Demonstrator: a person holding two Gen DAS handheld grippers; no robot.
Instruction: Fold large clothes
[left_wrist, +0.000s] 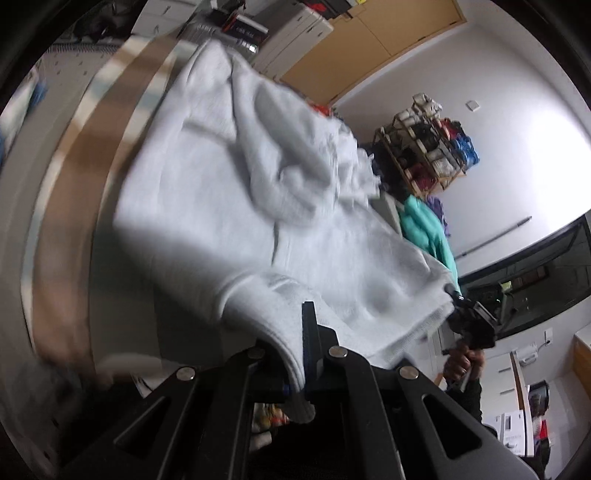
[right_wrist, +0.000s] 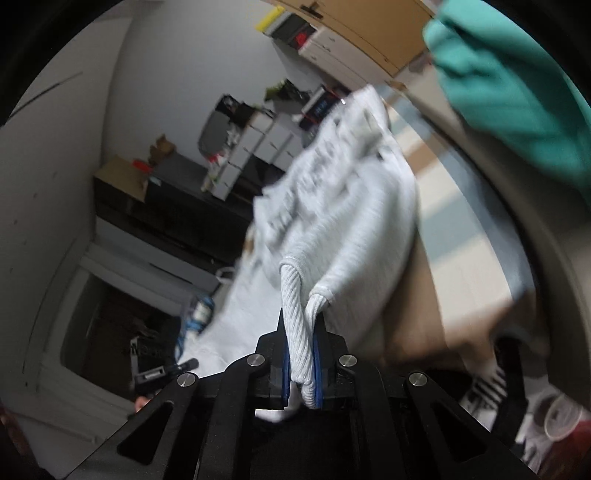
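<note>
A large white sweatshirt (left_wrist: 236, 192) hangs stretched in the air between both grippers. My left gripper (left_wrist: 295, 332) is shut on a ribbed edge of it. In the left wrist view my right gripper (left_wrist: 467, 314) shows at the far corner, held by a hand and pinching the hem. In the right wrist view my right gripper (right_wrist: 301, 332) is shut on the white ribbed hem (right_wrist: 295, 306), and the sweatshirt (right_wrist: 351, 206) bunches up beyond it. The left gripper (right_wrist: 162, 371) shows small at lower left.
A teal garment (left_wrist: 428, 229) lies behind the sweatshirt and fills the top right of the right wrist view (right_wrist: 509, 85). A wooden rack of clothes (left_wrist: 428, 147) stands by the wall. A striped surface (left_wrist: 92, 155) is blurred below. A plastic cup (right_wrist: 561, 413) sits low right.
</note>
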